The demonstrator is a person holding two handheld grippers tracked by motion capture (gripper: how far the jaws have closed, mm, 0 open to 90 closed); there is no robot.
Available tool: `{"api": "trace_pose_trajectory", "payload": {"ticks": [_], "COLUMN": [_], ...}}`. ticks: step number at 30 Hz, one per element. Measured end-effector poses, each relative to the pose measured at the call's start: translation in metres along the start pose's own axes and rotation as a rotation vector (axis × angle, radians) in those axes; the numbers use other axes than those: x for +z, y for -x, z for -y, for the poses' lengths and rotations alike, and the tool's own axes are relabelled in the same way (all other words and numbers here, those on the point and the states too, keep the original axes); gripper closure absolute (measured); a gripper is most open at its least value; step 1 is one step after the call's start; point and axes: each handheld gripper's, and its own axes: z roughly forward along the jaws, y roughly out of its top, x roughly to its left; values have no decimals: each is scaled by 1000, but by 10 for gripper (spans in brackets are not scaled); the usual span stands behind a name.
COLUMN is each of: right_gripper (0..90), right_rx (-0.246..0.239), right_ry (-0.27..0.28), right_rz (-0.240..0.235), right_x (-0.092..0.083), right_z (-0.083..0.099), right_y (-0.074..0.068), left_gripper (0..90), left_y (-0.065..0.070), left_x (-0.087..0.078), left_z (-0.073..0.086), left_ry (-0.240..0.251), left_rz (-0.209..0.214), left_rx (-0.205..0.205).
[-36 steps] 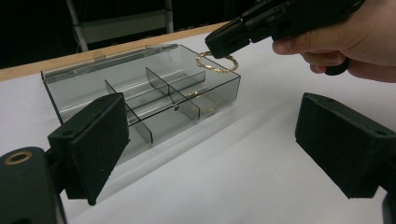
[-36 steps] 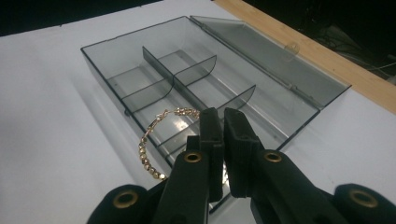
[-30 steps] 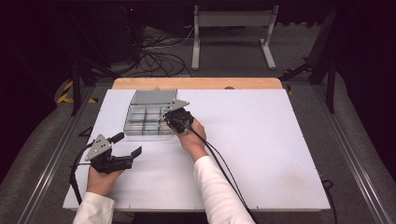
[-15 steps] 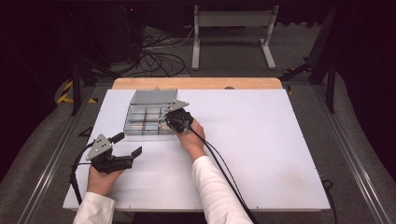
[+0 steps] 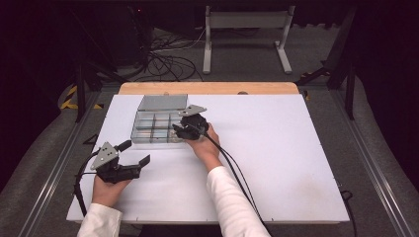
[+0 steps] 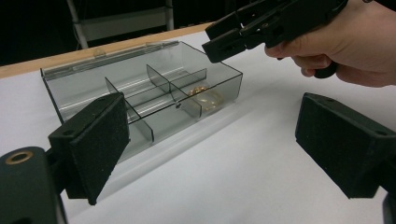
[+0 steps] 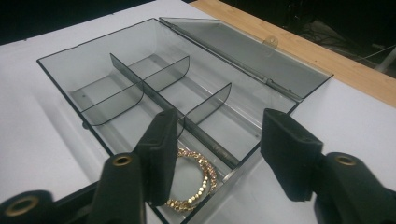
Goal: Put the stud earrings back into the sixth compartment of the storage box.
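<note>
No shift since before: right tongs (image 7: pixel 215 163) wide over gold bracelet (image 7: pixel 194 184) (compartment box (image 5: pixel 148 129)), left tongs (image 6: pixel 210 144) wide, empty.

Glossy smoky clear-plastic box (image 7: pixel 154 88) — beaded gold-metal bracelet (image 7: pixel 196 184) inside — on a matt white tabletop (image 5: pixel 276 148).

Worktop (image 5: pixel 276 148) was white, with a light wood strip (image 5: pixel 207 88) along its far edge. Organizer box (image 7: pixel 154 84) was smoke-grey see-through plastic – dividers and open lid (image 7: pixel 247 51) the same tint. Bracelet (image 7: pixel 194 184) in one corner compartment was gold, beaded pattern. Both grippers were black – left gripper (image 5: pixel 136 153) and right gripper (image 5: pixel 179 131) – each topped by a grey plate. Sleeves (image 5: pixel 232 197) were white. Floor (image 5: pixel 247 54) was grey, with black cables (image 5: pixel 163 54).
</note>
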Motion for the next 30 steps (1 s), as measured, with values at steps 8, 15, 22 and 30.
{"api": "trace_pose_trajectory", "payload": {"ticks": [8,15,22,30], "right_gripper": [273,161,29,1], "right_rx": [30,39,52,68], "right_ry": [23,55,82,124], "right_rz": [-11,-30,-20,-22], "right_x": [-7,-19,-34,-55], "right_z": [7,14,20,27], "right_y": [3,6,11,18], "left_gripper": [103,101,101,102], "left_y": [0,0,1,1], "left_x": [1,0,0,-1], "left_z": [0,0,0,0], "left_ry": [-4,1,1,2], "left_rz": [-3,-4,-4,-5], "left_rx": [2,6,1,-1]}}
